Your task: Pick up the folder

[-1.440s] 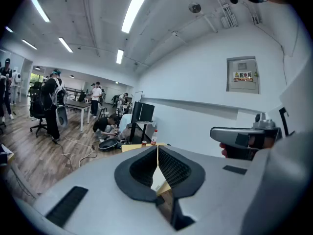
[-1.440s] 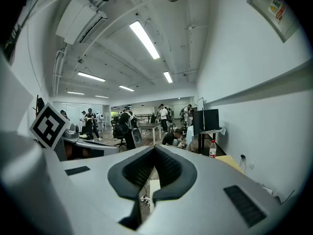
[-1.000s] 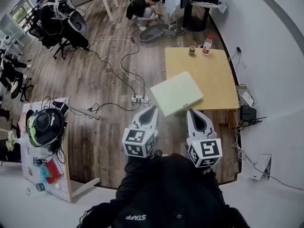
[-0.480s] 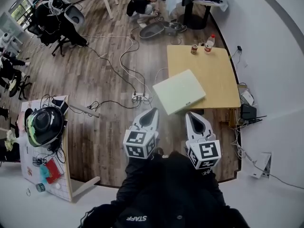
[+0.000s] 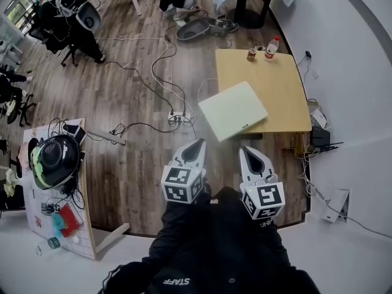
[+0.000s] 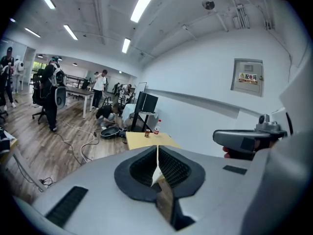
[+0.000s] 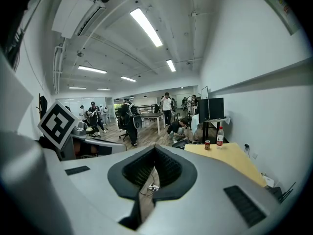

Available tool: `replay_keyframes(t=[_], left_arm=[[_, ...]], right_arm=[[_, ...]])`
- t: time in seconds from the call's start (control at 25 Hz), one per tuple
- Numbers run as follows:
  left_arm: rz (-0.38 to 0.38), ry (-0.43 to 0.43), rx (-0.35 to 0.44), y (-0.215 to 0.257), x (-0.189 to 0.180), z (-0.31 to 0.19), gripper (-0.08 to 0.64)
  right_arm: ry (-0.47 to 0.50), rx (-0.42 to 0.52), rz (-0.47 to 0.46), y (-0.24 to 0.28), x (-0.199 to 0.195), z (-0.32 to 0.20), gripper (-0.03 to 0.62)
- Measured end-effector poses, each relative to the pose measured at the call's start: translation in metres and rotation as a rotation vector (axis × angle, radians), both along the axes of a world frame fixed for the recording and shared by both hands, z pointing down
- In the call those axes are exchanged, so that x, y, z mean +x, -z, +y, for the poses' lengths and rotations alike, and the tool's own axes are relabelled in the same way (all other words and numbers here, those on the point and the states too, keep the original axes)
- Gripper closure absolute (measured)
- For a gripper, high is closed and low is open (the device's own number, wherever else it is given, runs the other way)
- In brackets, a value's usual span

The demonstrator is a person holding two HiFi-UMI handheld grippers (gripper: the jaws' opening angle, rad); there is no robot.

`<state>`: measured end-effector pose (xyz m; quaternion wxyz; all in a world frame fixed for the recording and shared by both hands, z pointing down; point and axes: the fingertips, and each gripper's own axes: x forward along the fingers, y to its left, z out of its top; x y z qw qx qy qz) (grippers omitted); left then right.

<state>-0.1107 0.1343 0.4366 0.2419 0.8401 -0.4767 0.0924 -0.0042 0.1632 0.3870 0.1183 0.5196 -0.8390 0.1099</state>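
We log pale green rectangular folder (image 5: 233,110) overhanging near-left corner of yellow wooden table (image 5: 285,97), long axis skewed. Left gripper (image 5: 198,142), right gripper (image 5: 247,148) short of table, both closed, empty, equally near.

A pale wooden table (image 5: 285,84) is shown in the upper right of the head view, set on a plank floor (image 5: 122,84). A can (image 5: 251,54) and a bottle (image 5: 271,46) are stood side by side at its top edge.
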Motion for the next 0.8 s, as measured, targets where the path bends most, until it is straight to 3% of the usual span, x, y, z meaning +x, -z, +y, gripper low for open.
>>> replay_keyframes(t=[0.36,0.8], left_arm=[[-0.002,-0.023,-0.025,-0.011,0.012,-0.015,0.522],[-0.055,-0.010,0.000,-0.004,0.077,-0.112,0.522]], right_arm=[[0.016,-0.023,0.006,-0.008,0.002,-0.012,0.574],[0.023,0.012,-0.017,-0.004,0.074,-0.113,0.574]])
